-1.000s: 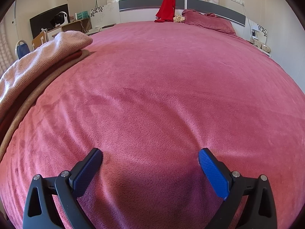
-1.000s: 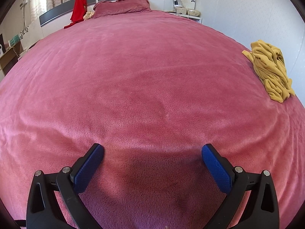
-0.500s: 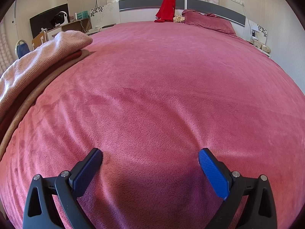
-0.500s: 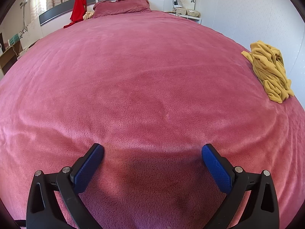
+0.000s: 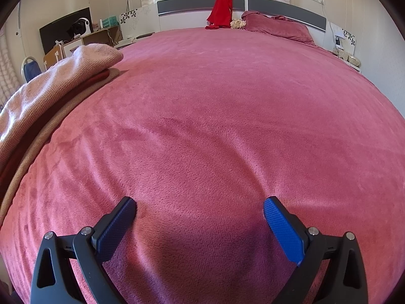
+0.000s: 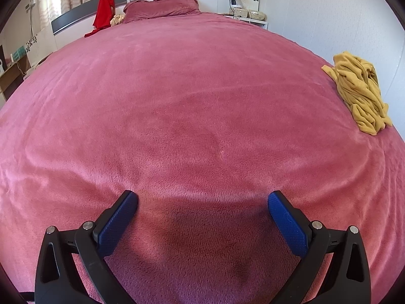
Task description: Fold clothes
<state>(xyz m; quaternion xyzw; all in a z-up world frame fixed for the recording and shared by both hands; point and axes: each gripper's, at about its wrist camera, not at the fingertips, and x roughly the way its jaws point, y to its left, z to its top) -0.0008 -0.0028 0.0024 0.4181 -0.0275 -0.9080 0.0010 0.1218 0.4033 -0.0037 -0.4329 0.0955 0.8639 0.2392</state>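
A stack of folded clothes, a light pink knit (image 5: 63, 76) over darker layers, lies along the bed's left edge in the left wrist view. A crumpled mustard-yellow garment (image 6: 359, 91) sits at the bed's right edge in the right wrist view. My left gripper (image 5: 200, 205) hovers open over bare pink bedspread (image 5: 215, 106), right of the stack. My right gripper (image 6: 202, 200) is open too, empty, well left of and nearer than the yellow garment.
A red cloth (image 5: 221, 10) hangs on the grey headboard (image 5: 184, 6) beside a pink pillow (image 5: 276, 25). A desk with a monitor (image 5: 65, 29) and a blue chair (image 5: 31, 69) stand left of the bed. A nightstand (image 6: 248, 16) is at the far right by the wall.
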